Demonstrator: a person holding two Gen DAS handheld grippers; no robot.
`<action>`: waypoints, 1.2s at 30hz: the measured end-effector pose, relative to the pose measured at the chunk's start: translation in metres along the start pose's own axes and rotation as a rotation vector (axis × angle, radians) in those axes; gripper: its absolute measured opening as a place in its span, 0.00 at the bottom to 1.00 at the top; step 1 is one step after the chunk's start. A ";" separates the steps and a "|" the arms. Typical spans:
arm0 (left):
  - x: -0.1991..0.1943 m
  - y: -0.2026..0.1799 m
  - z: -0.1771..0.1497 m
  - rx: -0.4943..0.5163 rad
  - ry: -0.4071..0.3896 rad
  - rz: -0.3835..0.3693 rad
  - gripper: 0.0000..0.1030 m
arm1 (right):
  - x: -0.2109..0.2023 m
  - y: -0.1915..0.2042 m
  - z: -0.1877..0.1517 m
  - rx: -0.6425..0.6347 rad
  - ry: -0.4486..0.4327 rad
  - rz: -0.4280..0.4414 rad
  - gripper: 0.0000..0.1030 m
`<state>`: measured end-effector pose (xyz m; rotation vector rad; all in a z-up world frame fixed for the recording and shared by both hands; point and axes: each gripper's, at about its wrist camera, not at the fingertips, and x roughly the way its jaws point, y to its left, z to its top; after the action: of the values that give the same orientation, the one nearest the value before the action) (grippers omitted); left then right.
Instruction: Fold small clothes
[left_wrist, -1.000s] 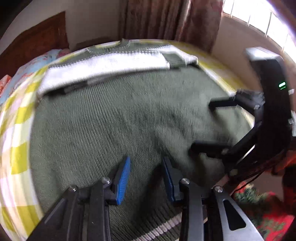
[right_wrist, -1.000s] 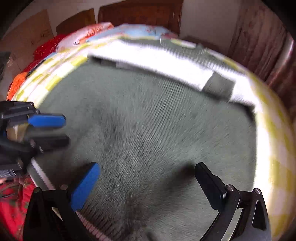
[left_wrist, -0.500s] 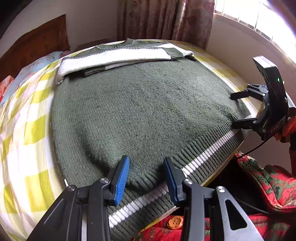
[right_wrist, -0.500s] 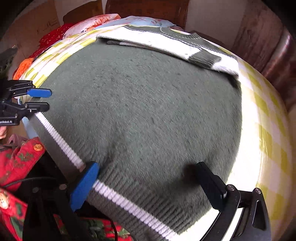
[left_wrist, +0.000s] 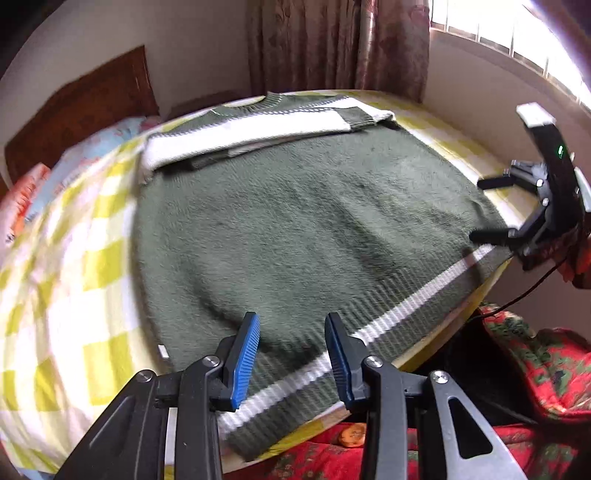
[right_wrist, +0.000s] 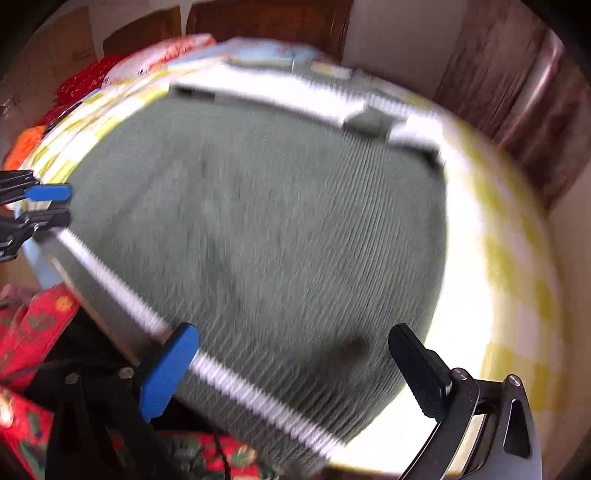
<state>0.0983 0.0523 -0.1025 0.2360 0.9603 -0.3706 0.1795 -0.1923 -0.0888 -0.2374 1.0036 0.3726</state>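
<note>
Lying flat, the fuzzy green knit sweater (left_wrist: 303, 229) with its ribbed white-striped hem covers a yellow-checked bed (left_wrist: 74, 295); left gripper (left_wrist: 291, 354) and right gripper (right_wrist: 291, 369) fingers both apart, curtains (left_wrist: 332, 44) behind.

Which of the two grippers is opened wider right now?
The right gripper: its fingers stand far apart over the green sweater hem. The left gripper is open too, but narrower.

Daylight enters from the window (left_wrist: 517, 40) at upper right of the left wrist view, blown out white there. Left view mostly sharp at centre, smeared across the checked bedsheet (left_wrist: 74, 280) at left. Right wrist view heavily motion-blurred throughout; bedsheet (right_wrist: 491, 258) glares near-white. Strong fisheye curvature and dark vignette at corners in both.
</note>
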 end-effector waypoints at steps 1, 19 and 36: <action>0.008 0.004 -0.003 -0.008 0.032 0.013 0.37 | 0.004 0.000 0.000 0.009 0.005 0.008 1.00; 0.003 0.027 -0.023 -0.073 0.007 0.005 0.47 | -0.020 -0.032 -0.051 0.082 0.033 0.011 1.00; -0.020 0.048 -0.041 -0.134 0.016 0.101 0.42 | -0.040 -0.053 -0.081 0.182 0.047 -0.014 1.00</action>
<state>0.0769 0.1144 -0.1070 0.1649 0.9811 -0.2109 0.1190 -0.2783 -0.0953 -0.0888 1.0748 0.2624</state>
